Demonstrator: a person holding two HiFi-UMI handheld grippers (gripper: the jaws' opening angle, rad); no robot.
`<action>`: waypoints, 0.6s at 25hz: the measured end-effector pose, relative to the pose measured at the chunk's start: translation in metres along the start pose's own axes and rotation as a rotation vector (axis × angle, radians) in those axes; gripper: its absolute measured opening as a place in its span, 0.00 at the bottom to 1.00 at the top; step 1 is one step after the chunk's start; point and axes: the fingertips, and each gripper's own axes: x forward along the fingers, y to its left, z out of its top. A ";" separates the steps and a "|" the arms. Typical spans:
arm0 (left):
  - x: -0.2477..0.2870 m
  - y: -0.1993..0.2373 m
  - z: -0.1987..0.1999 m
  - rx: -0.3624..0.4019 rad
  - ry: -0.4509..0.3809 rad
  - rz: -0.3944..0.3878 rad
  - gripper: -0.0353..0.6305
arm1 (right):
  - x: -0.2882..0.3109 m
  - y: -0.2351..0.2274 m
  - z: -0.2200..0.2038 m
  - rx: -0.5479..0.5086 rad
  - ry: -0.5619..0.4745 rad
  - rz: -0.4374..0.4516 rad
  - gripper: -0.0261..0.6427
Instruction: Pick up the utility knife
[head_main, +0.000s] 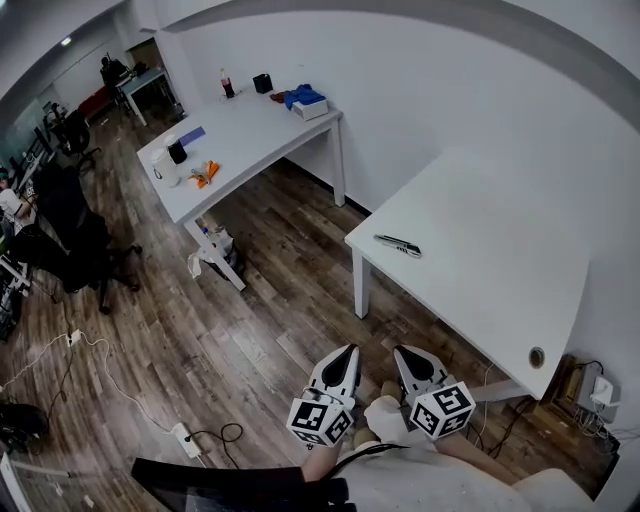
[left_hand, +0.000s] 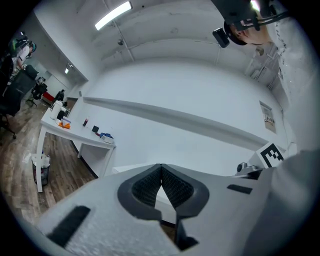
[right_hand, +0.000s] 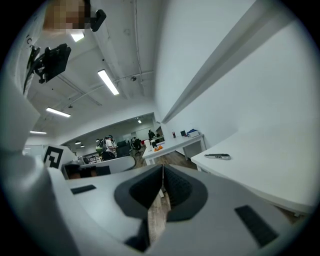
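Open-plan office: white worktop (head_main: 500, 270) by a plain white wall (head_main: 430, 90), 2nd white worktop (head_main: 250, 135) w/ a drinks bottle (head_main: 227, 84) & small desk clutter, black swivel chairs (head_main: 75, 235) on wood-look floor (head_main: 250, 320). Power strip (head_main: 181, 436) & loose cables (head_main: 60, 350) on the floor, another desk (head_main: 145, 82) further back. Right gripper view: ceiling strip lights (right_hand: 108, 81) & ppl (right_hand: 106, 145) among workstations far off.

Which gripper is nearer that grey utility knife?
Right, narrowly. The right gripper hangs short of the white table, facing the slim grey utility knife; the left gripper is alongside, farther off.
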 end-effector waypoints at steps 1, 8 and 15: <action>0.003 0.004 0.002 0.003 -0.004 0.008 0.06 | 0.005 -0.002 0.002 -0.002 0.001 0.008 0.05; 0.039 0.021 0.014 0.020 -0.021 0.006 0.06 | 0.041 -0.022 0.019 -0.019 -0.002 0.045 0.05; 0.096 0.023 0.007 0.000 -0.007 -0.001 0.06 | 0.063 -0.075 0.034 0.000 0.010 0.034 0.05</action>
